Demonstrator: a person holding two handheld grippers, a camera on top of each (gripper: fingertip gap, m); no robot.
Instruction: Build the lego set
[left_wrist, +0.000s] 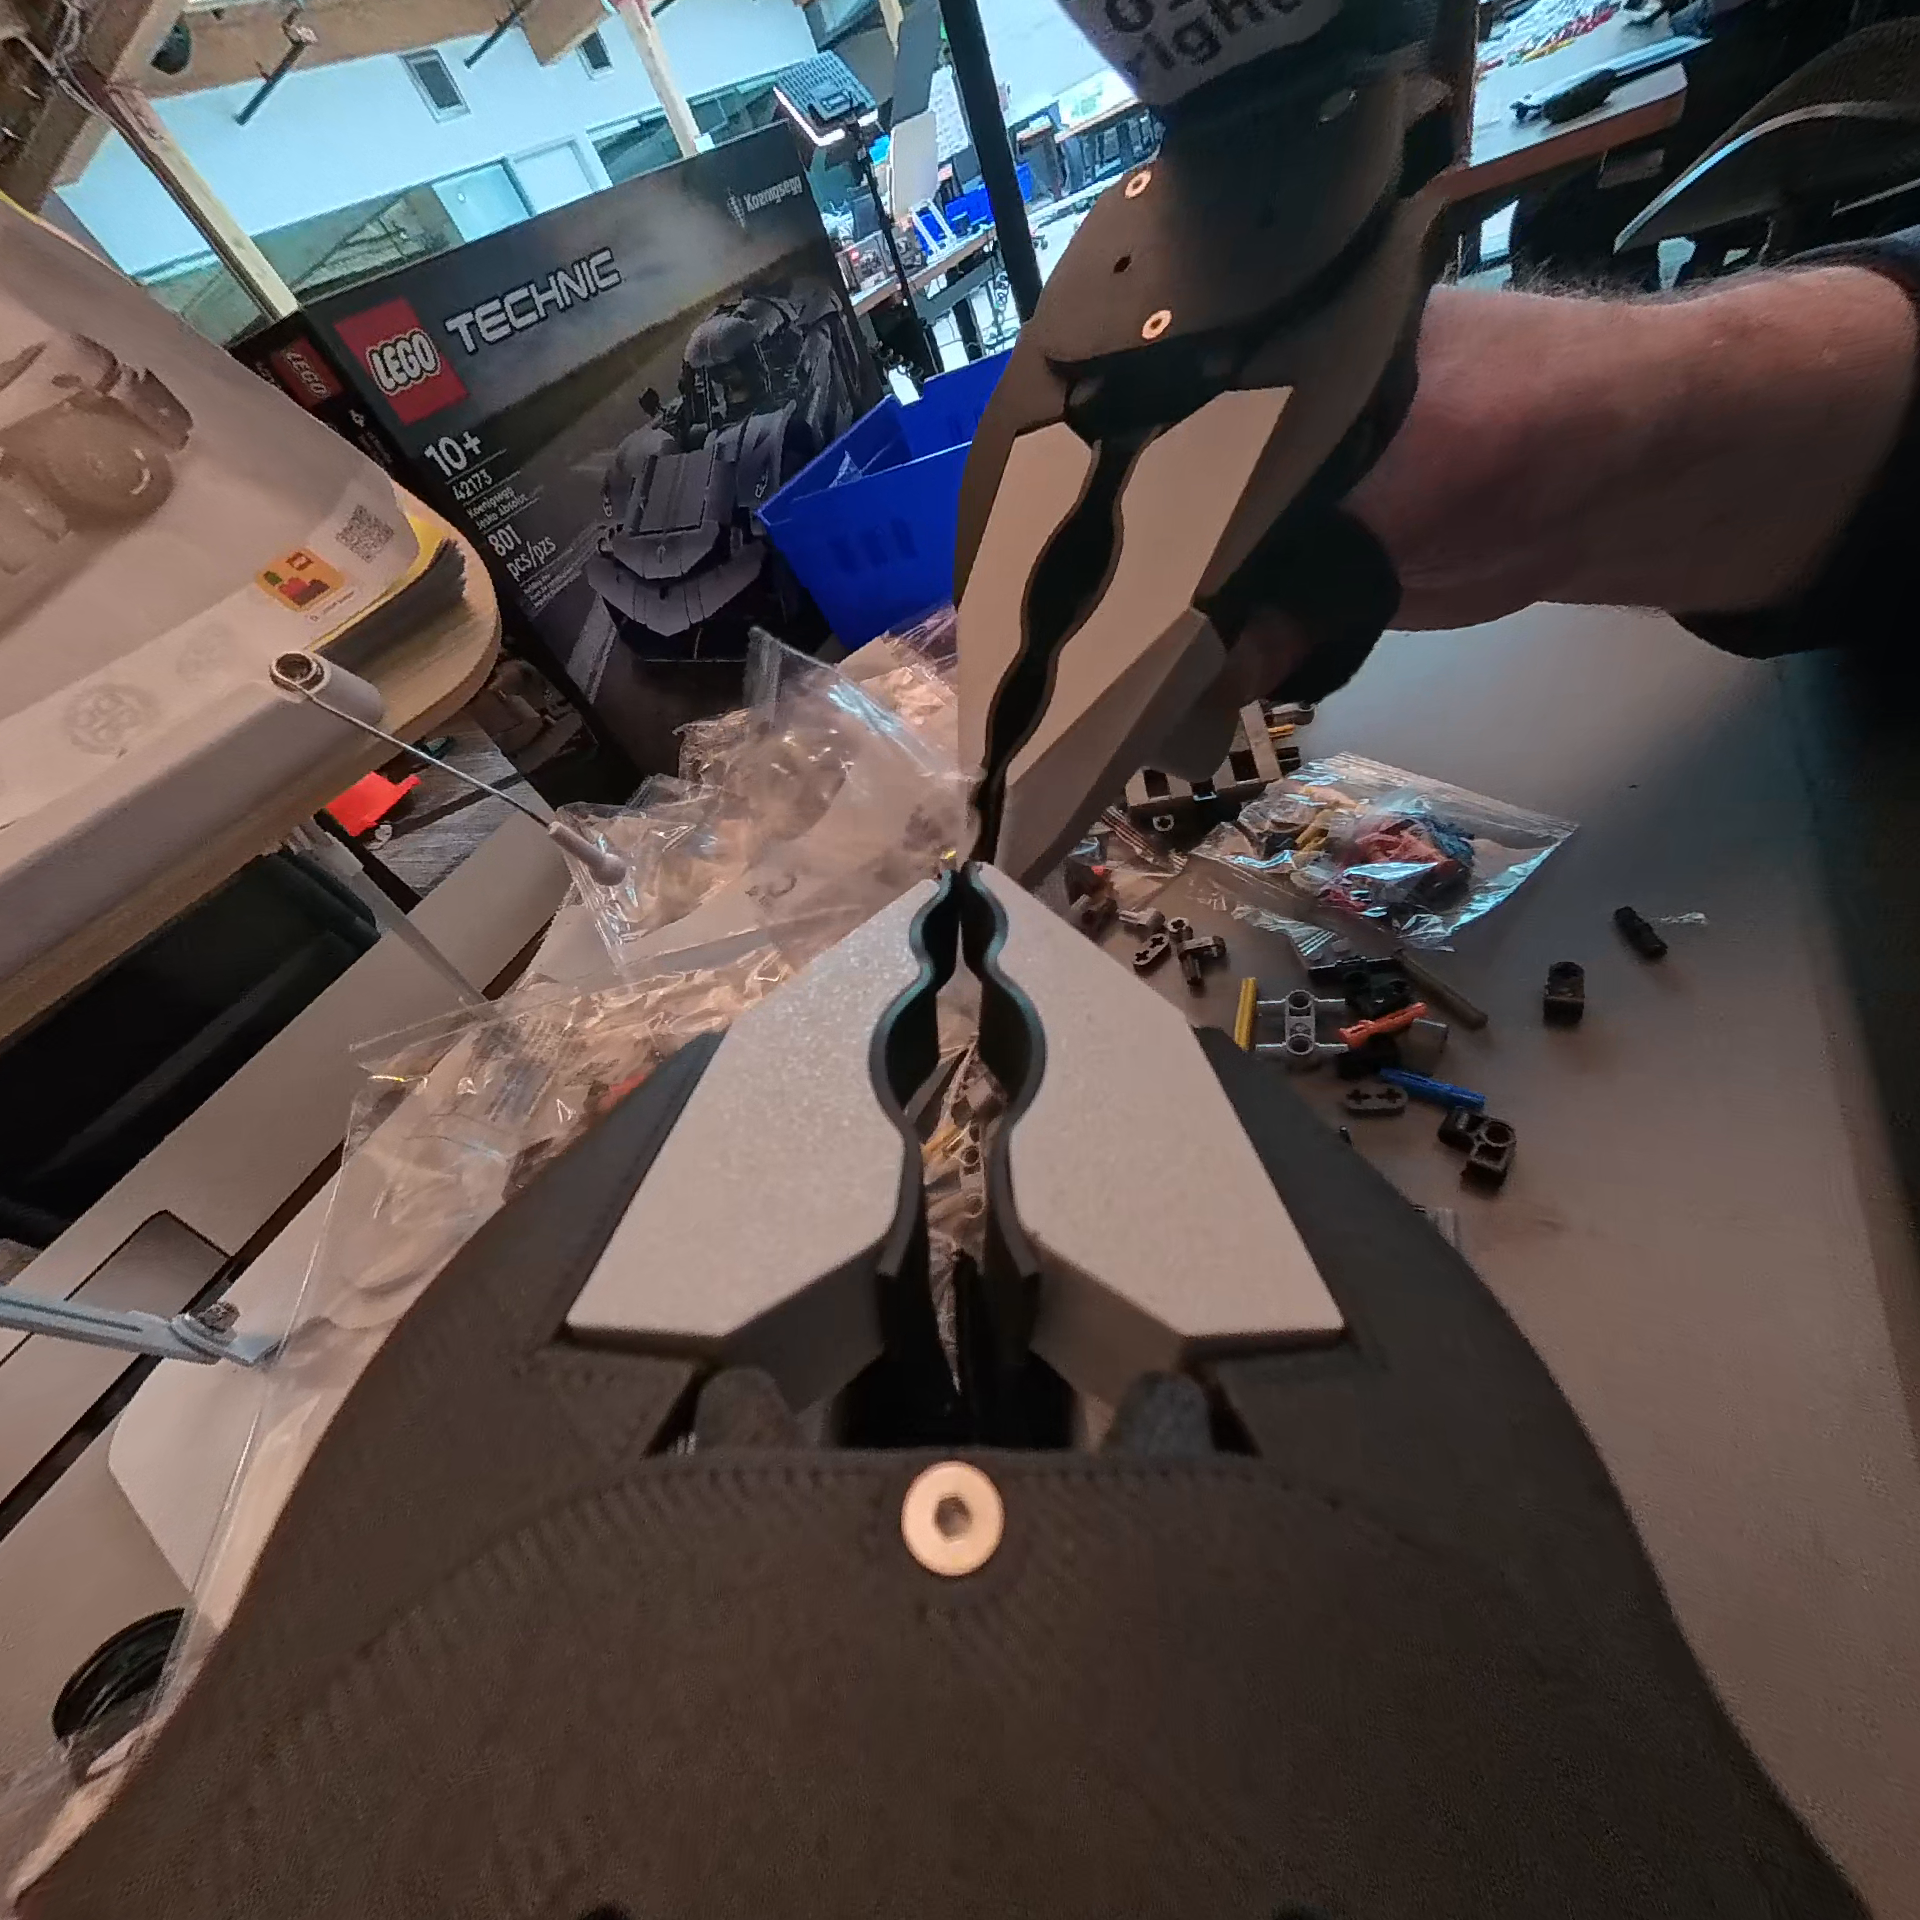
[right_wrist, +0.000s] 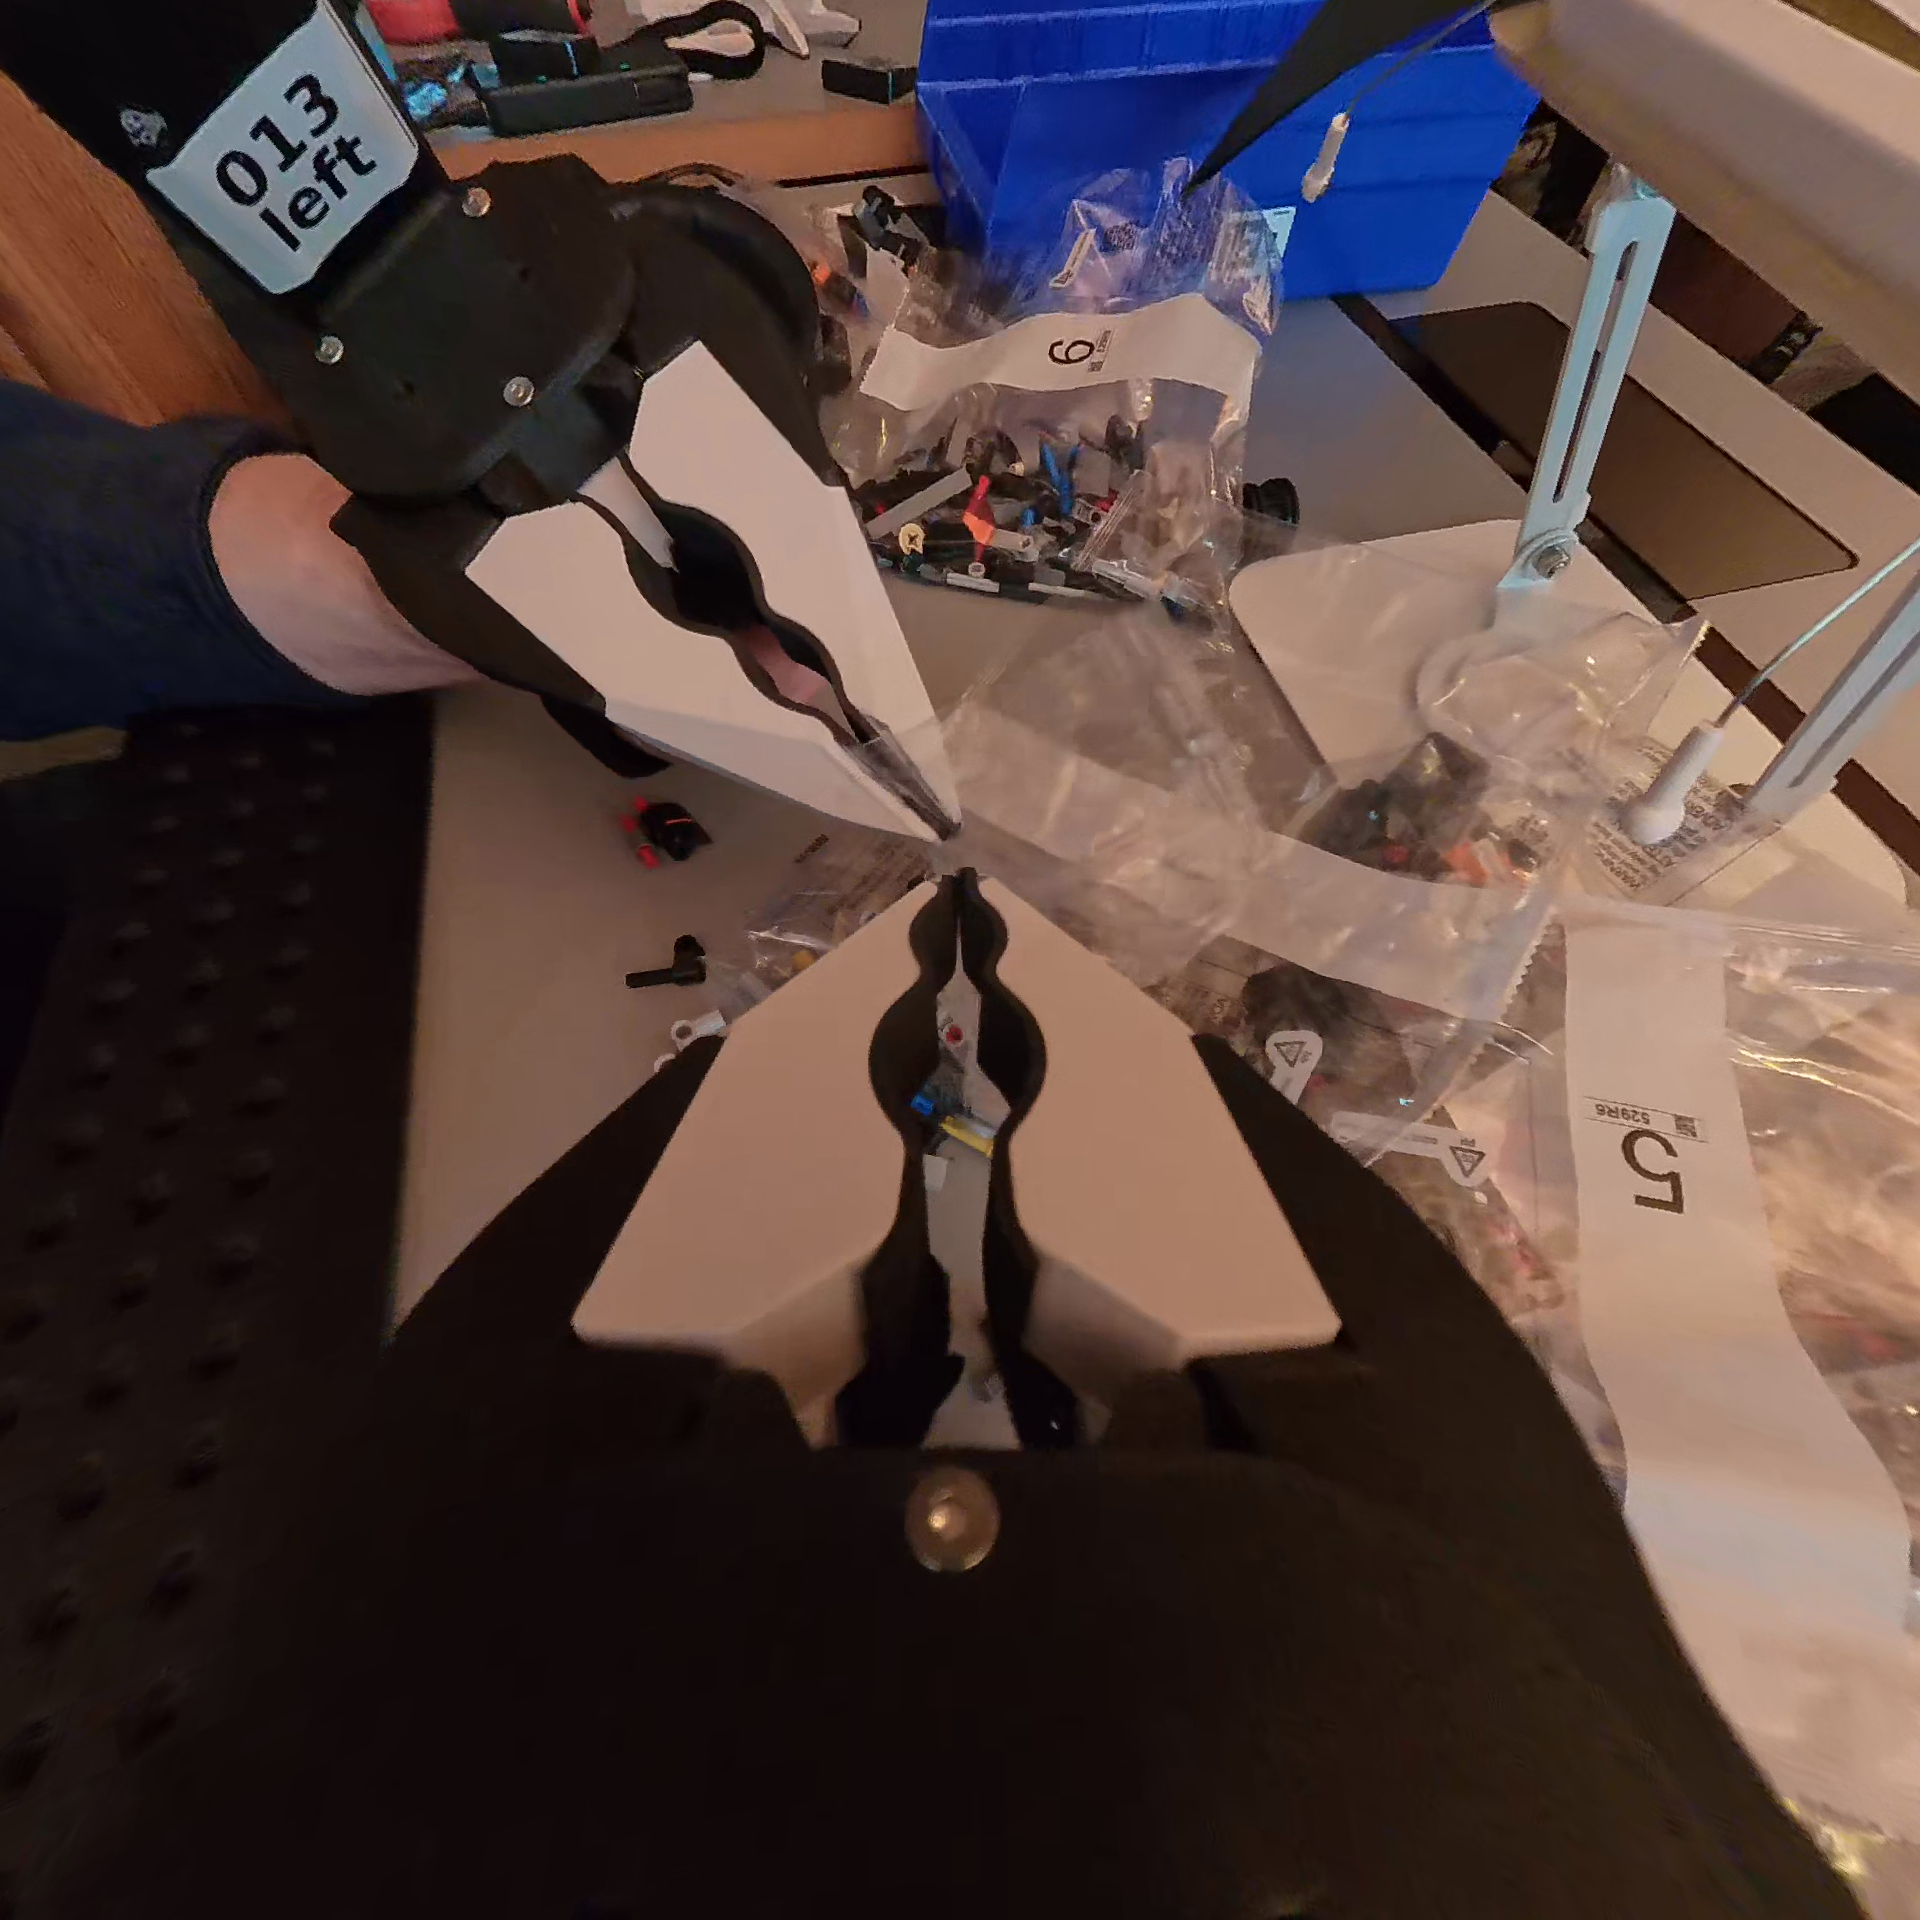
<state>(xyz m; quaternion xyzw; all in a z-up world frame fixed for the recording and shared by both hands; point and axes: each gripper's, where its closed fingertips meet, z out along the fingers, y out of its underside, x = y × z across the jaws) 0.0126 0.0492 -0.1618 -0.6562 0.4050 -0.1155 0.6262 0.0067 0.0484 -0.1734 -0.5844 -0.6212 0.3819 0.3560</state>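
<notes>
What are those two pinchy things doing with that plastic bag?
A person is holding one gripper in each hand. The left gripper and the right gripper are both shut on the edge of the same clear plastic bag, tips almost meeting, probably to tear it open. More unopened bags of pieces lie on the grey table, and some loose pieces are scattered there. The set's box stands behind. Nothing looks built yet.
</notes>
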